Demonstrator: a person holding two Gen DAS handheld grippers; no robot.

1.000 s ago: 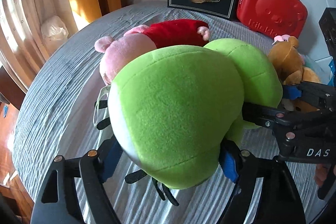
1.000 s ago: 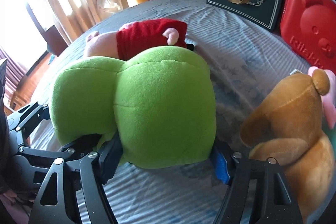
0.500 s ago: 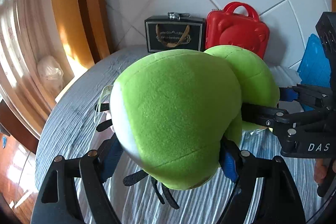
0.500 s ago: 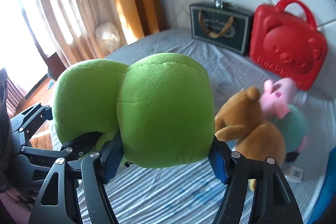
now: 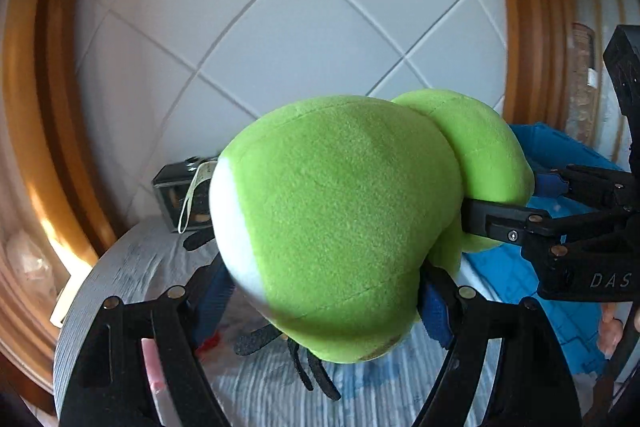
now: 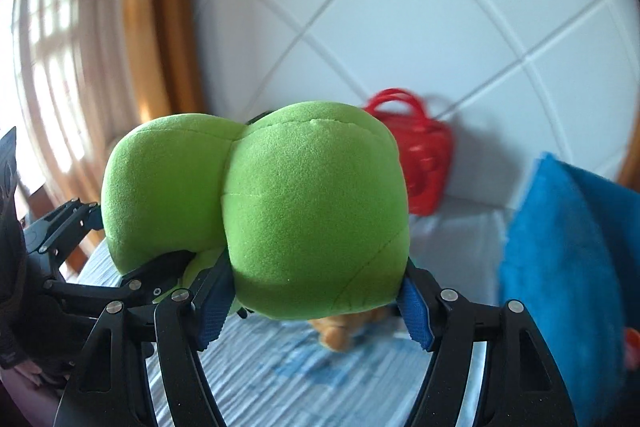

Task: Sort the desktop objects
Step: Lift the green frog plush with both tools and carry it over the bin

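A big green plush toy (image 5: pixel 340 211) with a white patch and black dangling legs is held in the air by both grippers. My left gripper (image 5: pixel 324 291) is shut on its larger lobe. My right gripper (image 6: pixel 316 303) is shut on the other lobe (image 6: pixel 316 211) and also shows at the right of the left wrist view (image 5: pixel 520 203). The left gripper shows at the left of the right wrist view (image 6: pixel 80 227). The toy hangs well above the grey striped table (image 5: pixel 132 259).
A blue bin (image 6: pixel 568 267) stands at the right, also in the left wrist view (image 5: pixel 560 291). A red bear case (image 6: pixel 420 163) and a dark gift bag (image 5: pixel 176 195) stand against the white tiled wall. A brown plush bear (image 6: pixel 340 331) lies below the toy.
Both grippers have lifted the green toy higher and tilted upward. The table and the other toys have dropped low in view, and the blue bin has come closer on the right.
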